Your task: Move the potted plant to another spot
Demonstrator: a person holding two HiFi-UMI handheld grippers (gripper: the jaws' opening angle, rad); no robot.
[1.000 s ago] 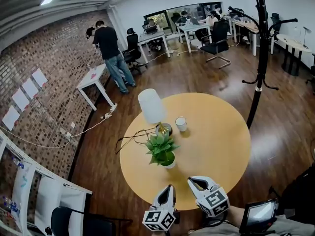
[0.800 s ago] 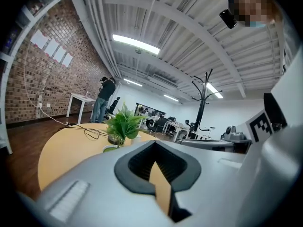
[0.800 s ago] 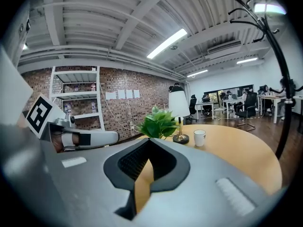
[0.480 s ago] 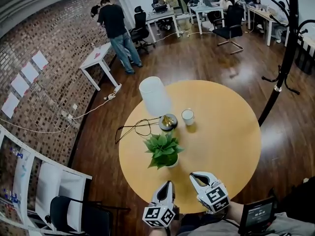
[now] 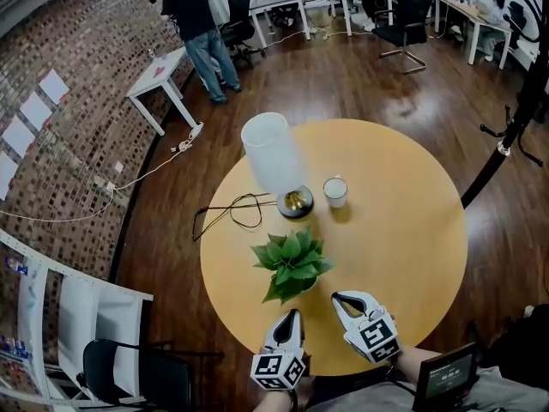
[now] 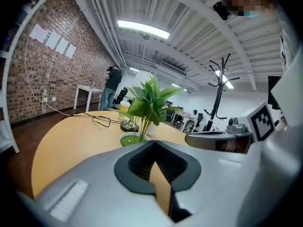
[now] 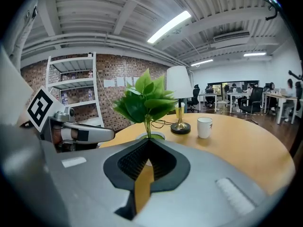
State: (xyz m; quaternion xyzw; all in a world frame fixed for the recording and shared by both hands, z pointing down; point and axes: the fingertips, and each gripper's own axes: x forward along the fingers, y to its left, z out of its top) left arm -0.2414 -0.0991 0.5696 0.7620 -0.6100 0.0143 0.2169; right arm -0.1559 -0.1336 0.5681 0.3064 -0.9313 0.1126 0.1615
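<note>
The potted plant (image 5: 292,264), green leaves in a small white pot, stands on the near left part of the round yellow table (image 5: 412,247). Both grippers hover over the table's near edge, just short of the plant. My left gripper (image 5: 293,316) is shut and empty, below the pot. My right gripper (image 5: 345,299) is also shut and empty, to the plant's lower right. In the left gripper view the plant (image 6: 147,100) rises right beyond the closed jaws (image 6: 154,143). In the right gripper view the plant (image 7: 147,100) stands just past the closed jaws (image 7: 149,143).
A white-shaded lamp (image 5: 274,157) with a brass base and a white cup (image 5: 335,191) stand behind the plant. The lamp's black cable (image 5: 227,213) loops off the table's left edge. A black chair (image 5: 129,372) and white shelf sit at lower left, a coat stand (image 5: 515,127) at right.
Both grippers have come forward and down over the table's near edge, closer to the plant. The head view has tilted down. Both stay shut.
</note>
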